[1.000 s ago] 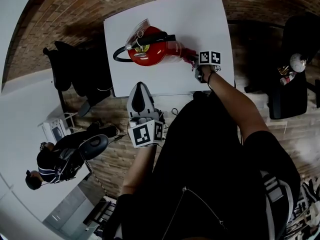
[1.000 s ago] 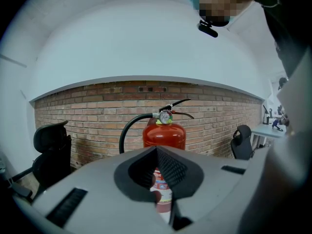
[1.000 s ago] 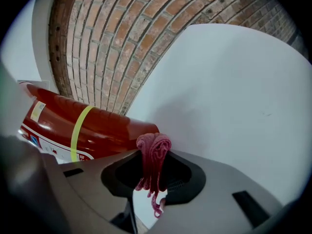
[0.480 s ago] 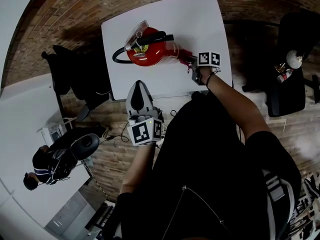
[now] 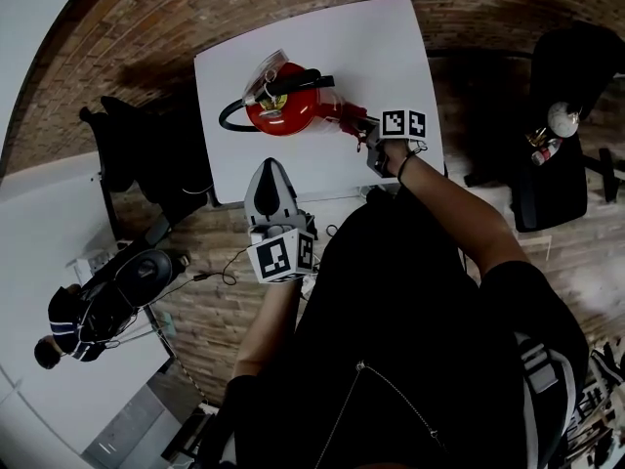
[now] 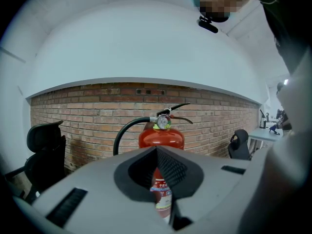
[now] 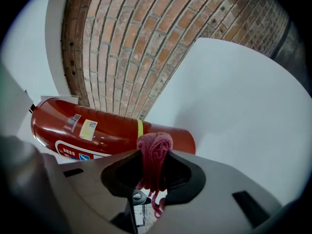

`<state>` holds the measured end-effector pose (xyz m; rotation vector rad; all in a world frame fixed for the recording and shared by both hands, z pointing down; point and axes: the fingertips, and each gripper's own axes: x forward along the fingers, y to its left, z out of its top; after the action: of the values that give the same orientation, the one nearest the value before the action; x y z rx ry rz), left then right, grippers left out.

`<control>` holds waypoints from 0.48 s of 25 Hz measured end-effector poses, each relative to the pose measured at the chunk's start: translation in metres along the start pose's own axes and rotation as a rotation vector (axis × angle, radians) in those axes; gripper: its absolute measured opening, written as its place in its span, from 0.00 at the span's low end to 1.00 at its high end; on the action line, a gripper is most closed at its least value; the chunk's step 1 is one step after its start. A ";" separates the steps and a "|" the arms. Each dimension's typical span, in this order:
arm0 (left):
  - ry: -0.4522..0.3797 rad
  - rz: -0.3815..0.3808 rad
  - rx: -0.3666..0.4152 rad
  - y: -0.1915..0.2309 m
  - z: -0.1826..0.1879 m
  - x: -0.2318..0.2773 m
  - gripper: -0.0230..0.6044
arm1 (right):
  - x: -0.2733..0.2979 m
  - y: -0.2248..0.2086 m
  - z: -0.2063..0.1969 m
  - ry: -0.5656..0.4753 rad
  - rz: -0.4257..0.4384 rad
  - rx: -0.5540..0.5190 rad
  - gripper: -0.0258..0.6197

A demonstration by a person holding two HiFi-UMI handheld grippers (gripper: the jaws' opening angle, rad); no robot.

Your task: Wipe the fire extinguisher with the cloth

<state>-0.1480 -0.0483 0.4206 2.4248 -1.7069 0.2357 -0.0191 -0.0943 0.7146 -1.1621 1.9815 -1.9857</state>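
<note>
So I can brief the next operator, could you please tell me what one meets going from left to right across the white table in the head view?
hose → fire extinguisher → cloth → right gripper, shut on the cloth

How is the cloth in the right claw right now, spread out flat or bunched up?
Bunched up: the cloth is a wadded red clump clamped between the jaws of the right claw, not laid flat.

Print on the fire extinguisher (image 7: 107,130) is unreadable.
</note>
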 end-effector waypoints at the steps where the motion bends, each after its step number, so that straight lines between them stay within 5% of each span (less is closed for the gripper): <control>1: 0.001 -0.001 -0.001 0.000 0.000 0.000 0.05 | -0.001 0.003 0.001 -0.001 0.003 -0.001 0.22; 12: -0.015 -0.001 -0.004 -0.003 0.008 0.004 0.05 | -0.019 0.037 0.005 -0.008 0.021 -0.012 0.22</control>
<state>-0.1440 -0.0530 0.4140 2.4310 -1.7104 0.2138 -0.0187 -0.0933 0.6727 -1.1450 1.9964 -1.9591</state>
